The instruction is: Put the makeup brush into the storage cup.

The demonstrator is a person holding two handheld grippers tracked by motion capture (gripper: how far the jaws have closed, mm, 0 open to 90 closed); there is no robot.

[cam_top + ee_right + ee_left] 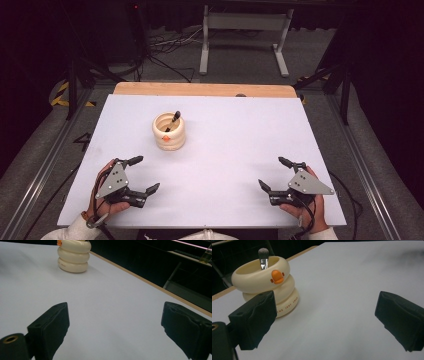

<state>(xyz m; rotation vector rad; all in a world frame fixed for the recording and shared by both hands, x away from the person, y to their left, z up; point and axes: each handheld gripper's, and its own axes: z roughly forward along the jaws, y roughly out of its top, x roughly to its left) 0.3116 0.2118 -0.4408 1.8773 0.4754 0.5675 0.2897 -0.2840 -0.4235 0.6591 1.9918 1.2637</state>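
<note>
Both spread wide, left gripper [144, 174] and right gripper [272, 173], resting low; brush [172, 121] upright in holder [169, 132] at 11 o'clock (probably awaiting pickup).

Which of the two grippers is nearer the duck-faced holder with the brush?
The left gripper: it sits just below and left of the cream holder; the right gripper lies farther across the table.
</note>
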